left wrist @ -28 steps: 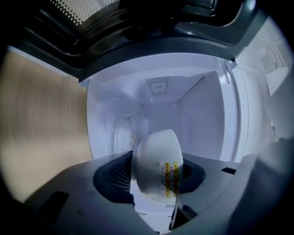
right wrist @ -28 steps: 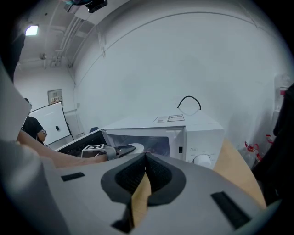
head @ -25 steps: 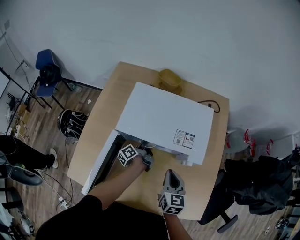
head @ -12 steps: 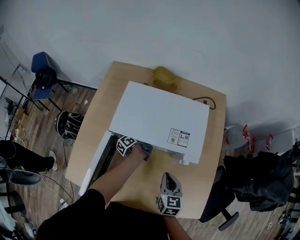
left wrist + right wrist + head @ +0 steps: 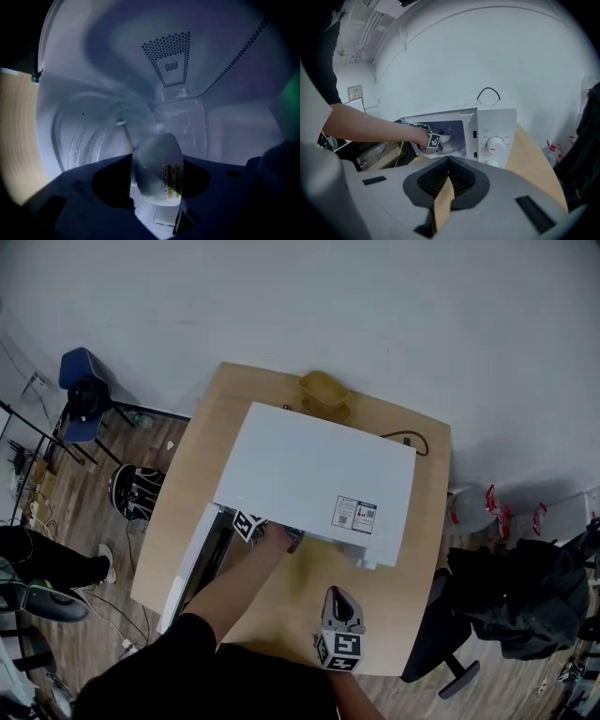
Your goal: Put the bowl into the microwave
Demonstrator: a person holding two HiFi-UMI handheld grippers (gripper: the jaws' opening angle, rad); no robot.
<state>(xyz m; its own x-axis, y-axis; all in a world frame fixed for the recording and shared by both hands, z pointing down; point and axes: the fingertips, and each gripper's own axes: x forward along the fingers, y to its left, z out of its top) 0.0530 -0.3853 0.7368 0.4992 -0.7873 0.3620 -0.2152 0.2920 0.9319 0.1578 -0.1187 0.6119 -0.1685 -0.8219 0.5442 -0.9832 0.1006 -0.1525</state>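
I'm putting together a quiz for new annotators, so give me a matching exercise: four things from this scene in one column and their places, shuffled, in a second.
Things:
1. white bowl
2. right gripper
3. yellow container
4. blue chair

Places:
A. on the floor, left of the table
B. inside the microwave
C. above the table, in front of the microwave
D. on the table, behind the microwave

Pairs: 1-B; 2-C; 3-D; 4-A
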